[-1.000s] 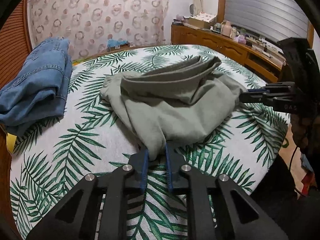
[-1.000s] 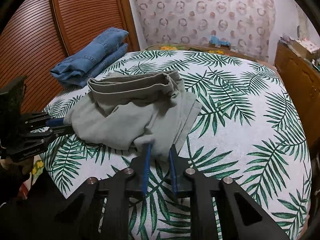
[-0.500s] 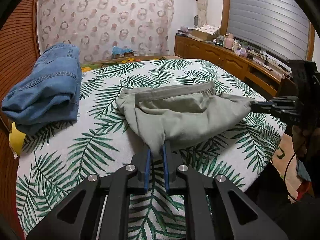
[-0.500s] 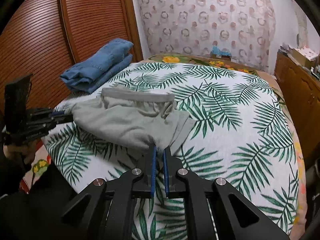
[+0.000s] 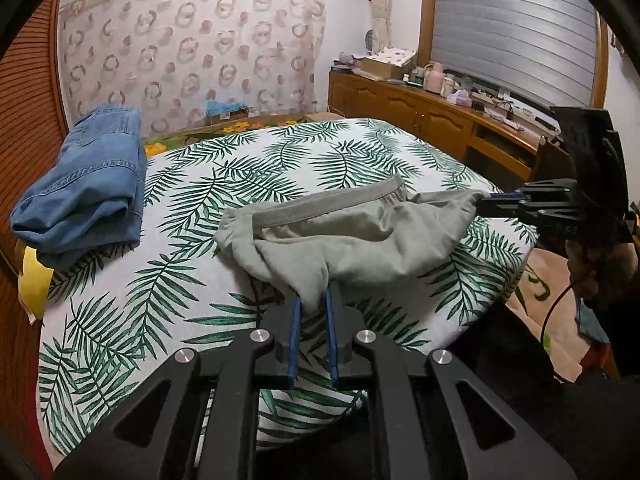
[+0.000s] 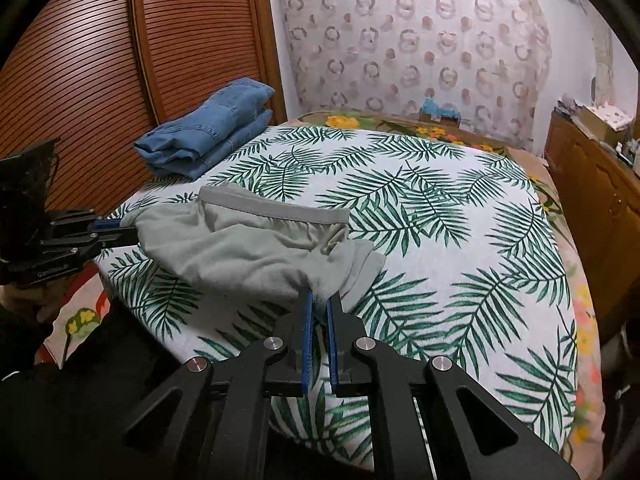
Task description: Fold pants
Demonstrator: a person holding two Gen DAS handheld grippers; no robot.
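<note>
Hanging slack between left gripper (image 5: pixel 312 304) and right gripper (image 6: pixel 318 306), each clamped on one end, grey pants (image 5: pixel 352 236) lie lengthwise along the bed's (image 5: pixel 360 152) near edge.

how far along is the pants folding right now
Done: the folded blue denim jeans sit at the far corner of the palm-leaf bedspread. In hand: the grey-green soft pants, bunched, each end pinched by the left gripper and right gripper. Left: spreading them flat and making every fold.
</note>
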